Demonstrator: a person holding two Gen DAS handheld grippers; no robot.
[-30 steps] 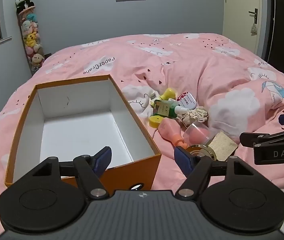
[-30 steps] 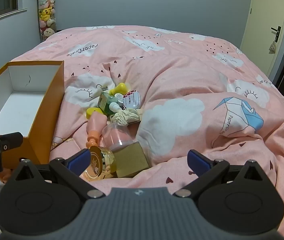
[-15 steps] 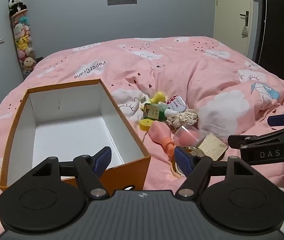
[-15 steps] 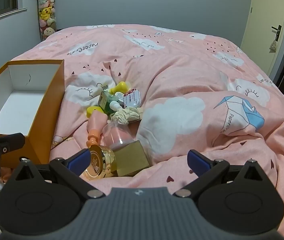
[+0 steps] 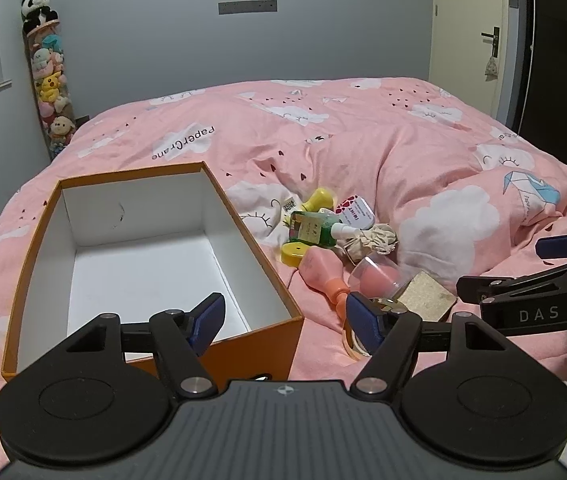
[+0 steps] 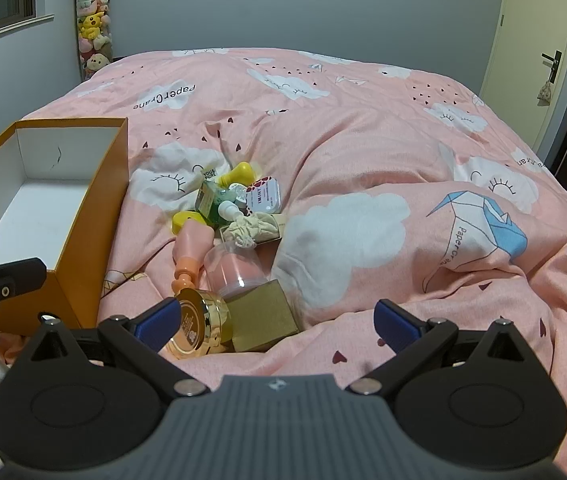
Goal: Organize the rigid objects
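An open orange box (image 5: 267,268) with a white inside lies on the pink bed, also in the right wrist view (image 6: 111,184). Right of it is a pile of small items: a gold-lidded jar (image 6: 197,326), a gold cube box (image 6: 263,314), a clear cup with pink filling (image 6: 237,270), a pink bottle (image 5: 321,270), a green bottle (image 5: 313,232), yellow pieces (image 5: 317,200) and a small tin (image 6: 263,196). My left gripper (image 5: 285,318) is open and empty over the box's near right corner. My right gripper (image 6: 277,320) is open and empty just before the gold jar and cube.
The pink quilt (image 6: 363,140) bulges in folds right of the pile. A tube of plush toys (image 5: 49,84) stands at the far left wall. A door (image 6: 539,52) is at the far right. The right gripper's arm (image 5: 531,296) shows in the left wrist view.
The left gripper has pulled back and risen a little, so the box and pile look farther away. The right gripper has barely moved. Both stay open.
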